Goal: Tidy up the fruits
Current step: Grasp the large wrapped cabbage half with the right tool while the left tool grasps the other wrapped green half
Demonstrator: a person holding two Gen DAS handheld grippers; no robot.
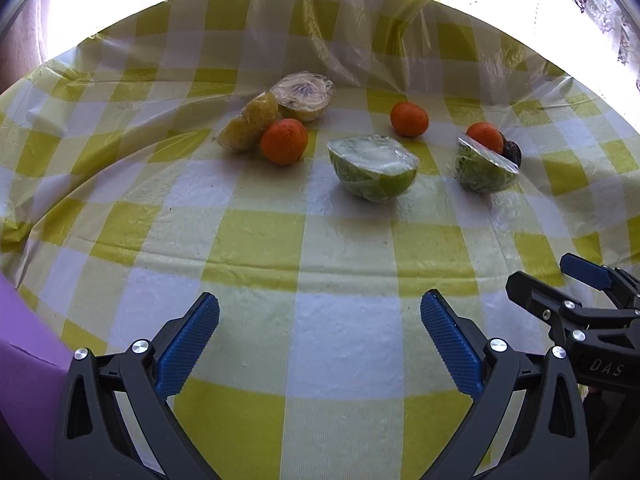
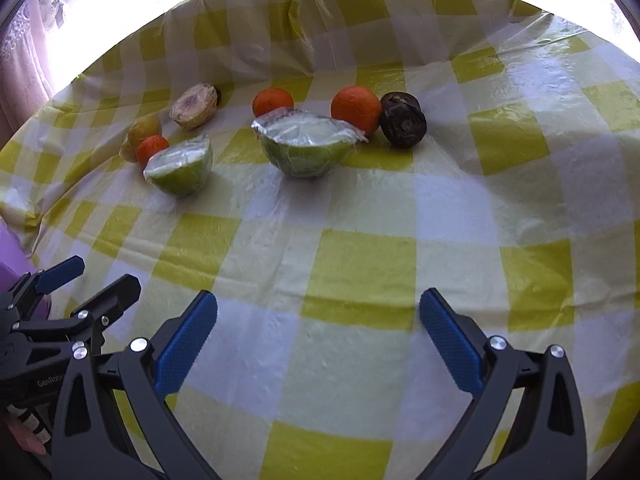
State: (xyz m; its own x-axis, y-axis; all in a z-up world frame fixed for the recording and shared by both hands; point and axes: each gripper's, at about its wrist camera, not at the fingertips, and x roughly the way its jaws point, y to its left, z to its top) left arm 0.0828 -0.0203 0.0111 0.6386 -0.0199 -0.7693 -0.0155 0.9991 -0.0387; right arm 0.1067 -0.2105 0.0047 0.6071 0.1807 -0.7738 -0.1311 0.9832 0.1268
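Fruit lies in a loose row far ahead on a yellow-checked tablecloth [image 1: 320, 248]. Two wrapped green halves [image 1: 374, 168] [image 1: 486, 168] sit in front, with three oranges [image 1: 285, 141] [image 1: 409, 119] [image 1: 485, 136] behind or beside them. A wrapped yellow fruit [image 1: 250, 122], a wrapped pale half [image 1: 304, 96] and a dark fruit [image 2: 402, 119] lie among them. My left gripper [image 1: 320, 336] is open above bare cloth, well short of the fruit. My right gripper [image 2: 319, 336] is also open and holds nothing. Each gripper shows at the edge of the other's view.
Clear plastic film covers the cloth, which rises in folds at the back [image 1: 360, 20] before a bright window. A purple surface [image 1: 24, 352] lies at the near left. Wide bare cloth separates the grippers from the fruit.
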